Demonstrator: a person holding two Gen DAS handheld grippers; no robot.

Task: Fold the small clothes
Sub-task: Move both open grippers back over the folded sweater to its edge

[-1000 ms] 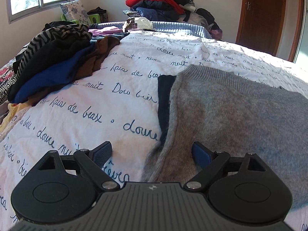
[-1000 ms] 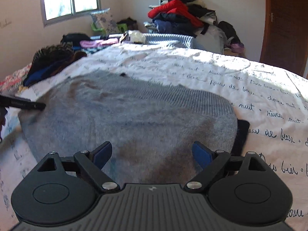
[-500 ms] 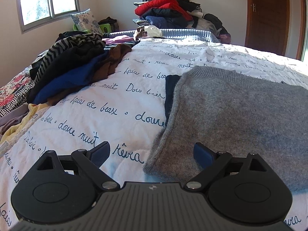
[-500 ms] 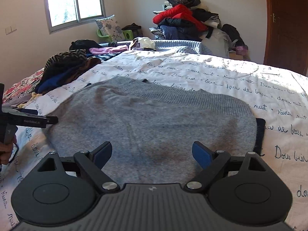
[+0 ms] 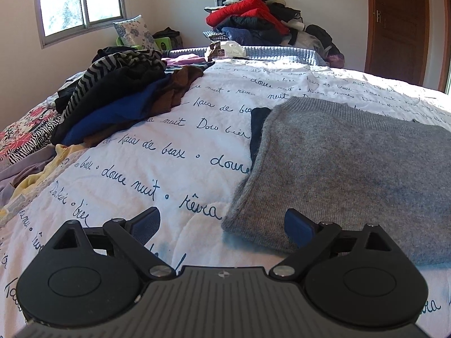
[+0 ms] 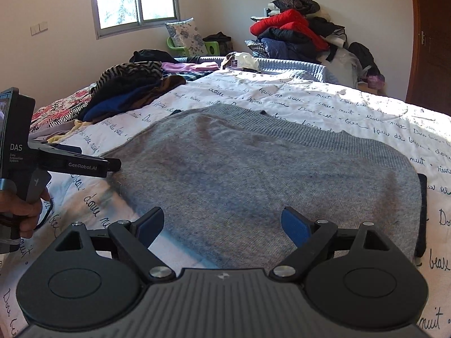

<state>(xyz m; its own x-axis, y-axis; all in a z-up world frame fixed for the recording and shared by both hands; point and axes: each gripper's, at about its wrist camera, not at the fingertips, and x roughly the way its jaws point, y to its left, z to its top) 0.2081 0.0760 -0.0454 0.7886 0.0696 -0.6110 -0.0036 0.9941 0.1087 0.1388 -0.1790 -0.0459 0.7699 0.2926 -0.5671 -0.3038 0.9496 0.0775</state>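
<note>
A grey knitted sweater [image 5: 352, 163] lies folded flat on the white bed cover [image 5: 157, 152]; it also shows in the right wrist view [image 6: 267, 174]. A dark garment edge [image 5: 258, 129] pokes out beneath it. My left gripper [image 5: 222, 226] is open and empty, just above the sweater's near left corner. My right gripper [image 6: 222, 224] is open and empty, above the sweater's near edge. The left gripper also shows from the side in the right wrist view [image 6: 112, 166], at the sweater's left edge.
A pile of unfolded clothes [image 5: 121, 95] lies on the bed's left side, also in the right wrist view [image 6: 132, 87]. A heap of jackets [image 5: 253, 25] is stacked beyond the bed. A wooden door [image 5: 394, 25] is at the right.
Both grippers have pulled back and risen from the sweater, so more of the bed shows. The sweater stays flat and both grippers stay open.
</note>
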